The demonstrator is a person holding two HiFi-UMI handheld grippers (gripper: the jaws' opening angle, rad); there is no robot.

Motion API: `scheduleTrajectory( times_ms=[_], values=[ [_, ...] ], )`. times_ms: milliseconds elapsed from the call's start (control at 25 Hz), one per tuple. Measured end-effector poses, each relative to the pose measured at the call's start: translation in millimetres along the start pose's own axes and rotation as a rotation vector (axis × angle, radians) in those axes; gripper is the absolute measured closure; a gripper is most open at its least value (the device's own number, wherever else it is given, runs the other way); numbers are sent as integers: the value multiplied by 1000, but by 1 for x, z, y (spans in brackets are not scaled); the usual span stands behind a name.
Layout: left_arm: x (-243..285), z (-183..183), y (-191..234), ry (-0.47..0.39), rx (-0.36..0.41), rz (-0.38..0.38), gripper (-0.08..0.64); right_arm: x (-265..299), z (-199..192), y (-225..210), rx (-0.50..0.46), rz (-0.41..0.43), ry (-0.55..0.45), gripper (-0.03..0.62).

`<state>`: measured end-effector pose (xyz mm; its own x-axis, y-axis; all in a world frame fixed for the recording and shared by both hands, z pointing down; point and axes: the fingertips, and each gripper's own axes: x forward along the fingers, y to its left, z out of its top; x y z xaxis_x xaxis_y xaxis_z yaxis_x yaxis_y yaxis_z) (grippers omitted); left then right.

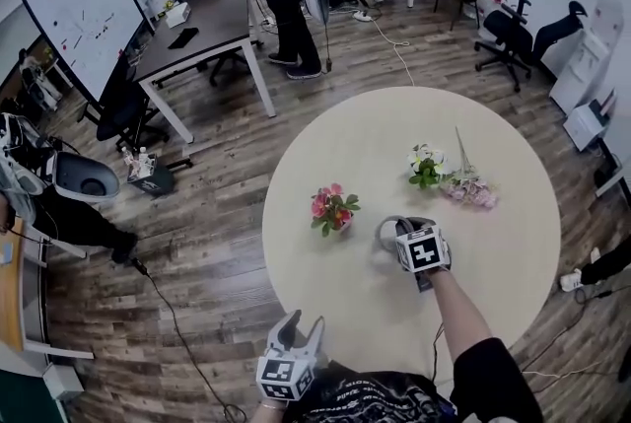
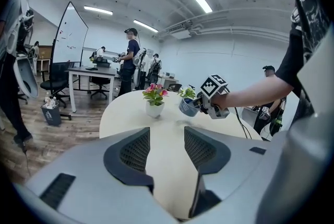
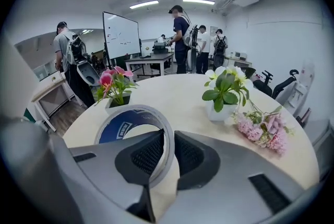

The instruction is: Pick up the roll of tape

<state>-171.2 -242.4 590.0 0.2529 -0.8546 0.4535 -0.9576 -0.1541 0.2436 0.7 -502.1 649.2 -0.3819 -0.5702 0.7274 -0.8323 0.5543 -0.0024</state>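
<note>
The right gripper (image 3: 168,137), jaws pinched across the ring wall, holds the roll of tape (image 3: 117,131) upright just above the table (image 3: 177,97); judged light, stiff and smooth, it suits this wall pinch; the left gripper (image 2: 167,152) stands open, empty.

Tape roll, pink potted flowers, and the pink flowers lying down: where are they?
roll of tape (image 3: 121,129): right gripper view, its blue inner side.
pink potted flowers (image 1: 325,204): head view, the blossoms.
loose pink flowers (image 1: 473,192): head view, the blossoms.
</note>
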Motion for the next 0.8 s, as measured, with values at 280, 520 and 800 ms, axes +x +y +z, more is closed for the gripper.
scheduleTrajectory(
  times_ms=[280, 520, 800],
  values=[
    [-2, 1, -12, -21, 12, -42, 337, -47, 14, 1, 1, -37, -83, 522],
    [-7, 6, -23, -51, 17, -78, 337, -94, 20, 5, 7, -73, -161, 522],
    [-13, 13, -42, -84, 44, -131, 337, -150, 18, 14, 17, -105, -246, 522]
  ],
)
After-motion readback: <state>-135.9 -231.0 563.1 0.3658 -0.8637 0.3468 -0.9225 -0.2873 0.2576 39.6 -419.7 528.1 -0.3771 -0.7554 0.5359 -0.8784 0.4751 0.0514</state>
